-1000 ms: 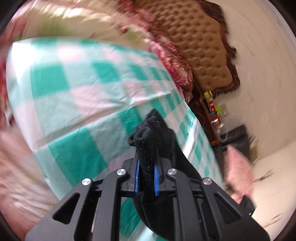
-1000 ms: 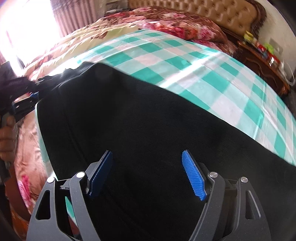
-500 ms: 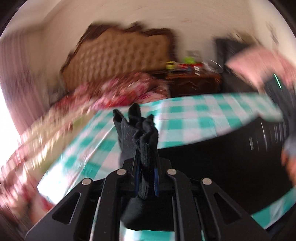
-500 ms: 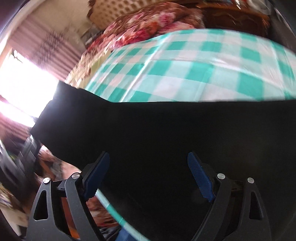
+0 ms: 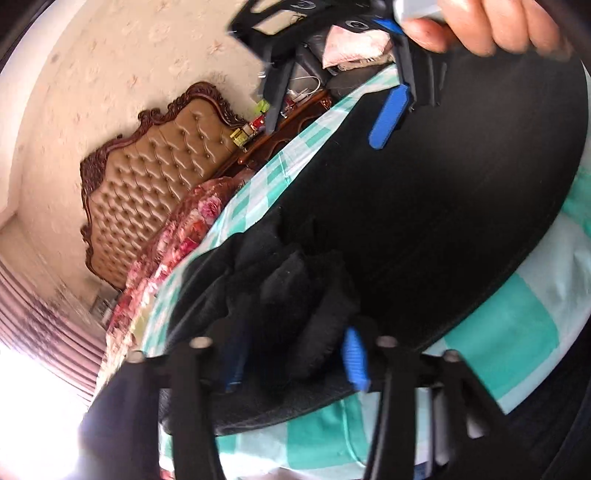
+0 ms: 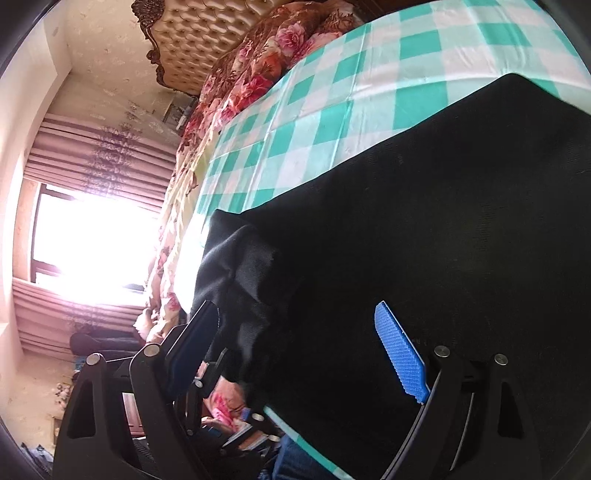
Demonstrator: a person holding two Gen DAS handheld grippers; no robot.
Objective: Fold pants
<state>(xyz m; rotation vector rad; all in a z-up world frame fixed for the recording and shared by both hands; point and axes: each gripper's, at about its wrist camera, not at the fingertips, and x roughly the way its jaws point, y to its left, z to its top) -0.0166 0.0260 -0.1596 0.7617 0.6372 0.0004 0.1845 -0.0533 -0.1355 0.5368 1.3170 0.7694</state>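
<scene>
Pants (image 5: pixel 424 206), black, lie spread on a green-and-white checked sheet (image 5: pixel 509 332) covering the bed. No brand, label or legible writing shows on the fabric or on either tool. In the left wrist view their long axis runs from 7 o'clock to 1 o'clock, with a bunched end at 7 o'clock. Left gripper (image 5: pixel 291 363): jaws opening, the bunched black fabric between the blue pads; pad contact cannot be confirmed. Right gripper (image 6: pixel 295 343): jaws wide, above the flat cloth, gripping nothing; its holder's hand (image 5: pixel 491 22) appears at 1 o'clock in the left view. Tufted headboard (image 5: pixel 155 177) stands at 10 o'clock.
</scene>
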